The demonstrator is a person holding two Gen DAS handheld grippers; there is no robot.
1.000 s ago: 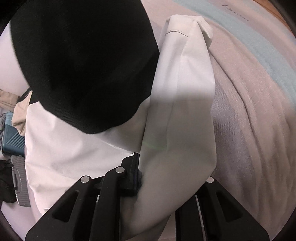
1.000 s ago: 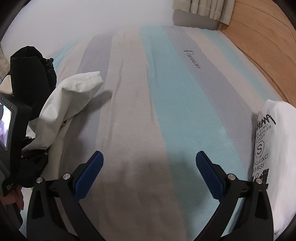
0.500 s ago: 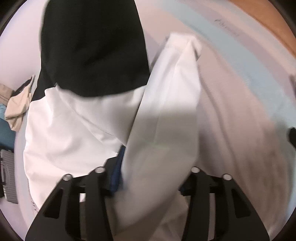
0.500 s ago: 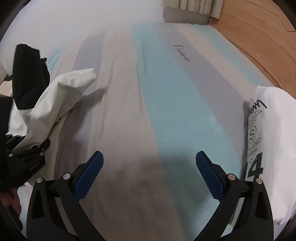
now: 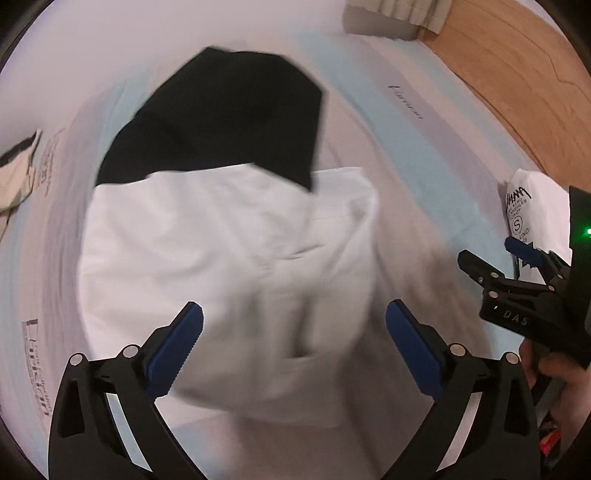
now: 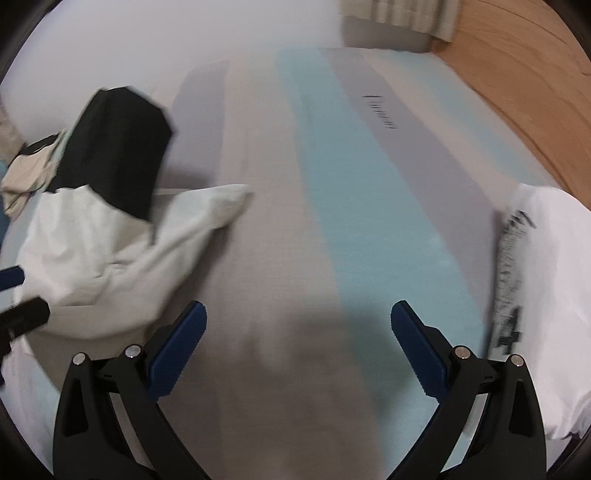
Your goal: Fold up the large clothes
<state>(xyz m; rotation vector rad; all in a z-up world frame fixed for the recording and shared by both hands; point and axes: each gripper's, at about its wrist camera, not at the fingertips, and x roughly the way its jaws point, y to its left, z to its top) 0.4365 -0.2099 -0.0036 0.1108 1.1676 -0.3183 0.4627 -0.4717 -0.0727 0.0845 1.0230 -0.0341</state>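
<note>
A large white garment with a black upper part (image 5: 229,243) lies crumpled on the striped bed sheet (image 5: 417,206); it also shows at the left of the right wrist view (image 6: 110,251). My left gripper (image 5: 295,332) is open above the white cloth, holding nothing. My right gripper (image 6: 295,332) is open and empty over bare sheet (image 6: 332,221); it also shows at the right edge of the left wrist view (image 5: 517,266). The frames are motion-blurred.
A folded white T-shirt with black print (image 6: 546,288) lies at the right, also seen in the left wrist view (image 5: 528,218). Beige clothing (image 6: 22,173) lies at far left. Wooden floor (image 6: 517,62) and a curtain (image 6: 402,14) lie beyond the bed.
My left gripper has opened and let go of the white garment, which has dropped onto the sheet. The left gripper pulled back. The right gripper stayed open and shifted slightly.
</note>
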